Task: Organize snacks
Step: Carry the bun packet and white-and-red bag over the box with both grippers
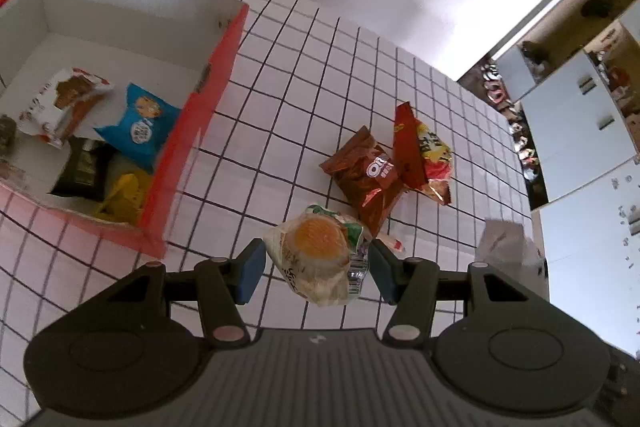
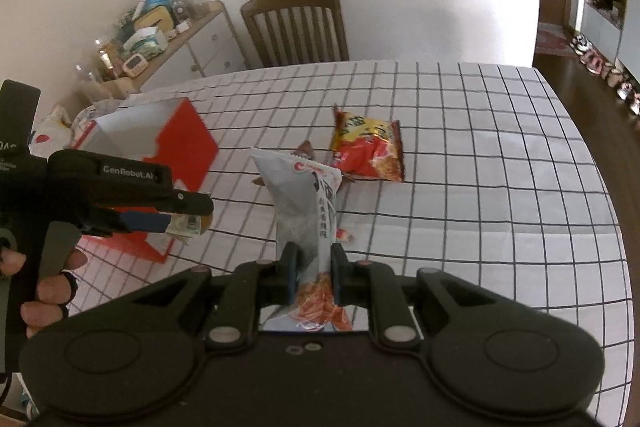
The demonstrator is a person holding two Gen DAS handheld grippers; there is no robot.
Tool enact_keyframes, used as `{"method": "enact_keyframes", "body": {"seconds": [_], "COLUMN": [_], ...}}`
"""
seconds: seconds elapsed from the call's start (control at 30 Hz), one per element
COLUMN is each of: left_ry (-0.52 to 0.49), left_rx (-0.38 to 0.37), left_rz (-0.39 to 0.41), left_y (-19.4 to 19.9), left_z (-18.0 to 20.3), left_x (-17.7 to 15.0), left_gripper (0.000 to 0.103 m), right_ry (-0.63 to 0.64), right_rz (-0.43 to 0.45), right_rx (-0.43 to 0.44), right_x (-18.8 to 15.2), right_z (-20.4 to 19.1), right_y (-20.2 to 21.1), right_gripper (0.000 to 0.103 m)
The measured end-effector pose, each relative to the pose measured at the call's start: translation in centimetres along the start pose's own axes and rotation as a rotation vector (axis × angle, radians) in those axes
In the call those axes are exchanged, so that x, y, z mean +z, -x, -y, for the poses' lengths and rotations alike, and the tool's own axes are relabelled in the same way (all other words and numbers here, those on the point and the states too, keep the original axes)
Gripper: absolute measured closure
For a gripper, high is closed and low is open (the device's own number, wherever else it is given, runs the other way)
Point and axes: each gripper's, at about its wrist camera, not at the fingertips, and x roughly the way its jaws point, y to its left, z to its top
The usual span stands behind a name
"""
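The left gripper (image 1: 316, 269) has its blue pads pressed on a crinkly clear bun packet (image 1: 320, 259), held above the checked tablecloth (image 1: 280, 107) beside the red box (image 1: 192, 131). The right gripper (image 2: 313, 277) pinches a long grey-white foil packet (image 2: 304, 203), its long axis running away from the camera, its sealed end toward the far edge. A glossy brown packet (image 1: 368, 179) and a red-yellow packet (image 1: 424, 155) lie overlapping mid-table. Several packets lie inside the box.

A home dining room: checked tablecloth (image 2: 460, 167), wooden chair (image 2: 294, 27), cluttered sideboard (image 2: 192, 43).
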Motion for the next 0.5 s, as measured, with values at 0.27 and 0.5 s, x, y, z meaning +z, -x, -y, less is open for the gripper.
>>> {"method": "enact_keyframes", "body": {"seconds": [0.27, 0.5], "left_ry": [-0.015, -0.024], "left_rx": [-0.023, -0.021], "left_rz": [0.03, 0.075], "left_y": [4.0, 6.9], "left_z": [-1.9, -4.4], "left_x": [0.0, 1.4], "left_gripper": [0.047, 0.047], "right_ry": [0.037, 0.073], "right_rz": [0.037, 0.065], "right_rx": [0.034, 0.059], "right_x": [0.8, 2.0], "right_z": [-3.4, -7.5], "right_y": [1.6, 1.7], "right_gripper": [0.088, 0.088]}}
